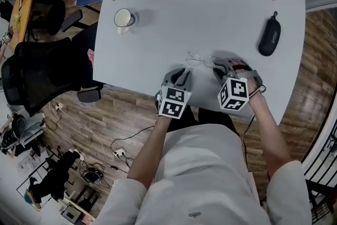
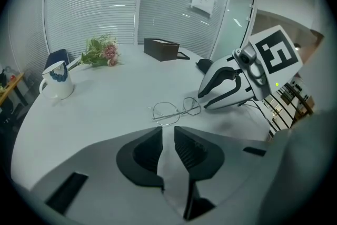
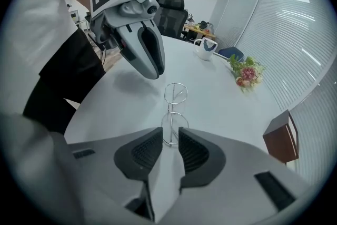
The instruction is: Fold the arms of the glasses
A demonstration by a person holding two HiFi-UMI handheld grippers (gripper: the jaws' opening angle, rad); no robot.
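The glasses (image 3: 175, 113) lie flat on the table (image 1: 210, 13), stretched between your two tongs. One lens end sits inside the jaws of your right tongs (image 3: 169, 142). The other end points at the tips of your left tongs (image 2: 167, 137), near them but not touching. Your right jaws stand a little apart around that lens rim, and I see no pad pressing on it. Your left jaws are drawn together with nothing in them.

Thin lines cross the far lens, which I take to be the arms lying folded, so the job looks done or nearly so.

The risk now is in leaving. If you pull the right tongs away at a slant, a ribbed pad could catch the wire rim and drag the frame toward your edge of the table, which is close. Squeezing again would bend it, because the frame is very fine silver wire around clear angular lenses, light and springy. The tabletop is smooth, pale and matte, so it offers little to stop a slide. The pads are dark, ridged rubber set in hard grey plastic shells.
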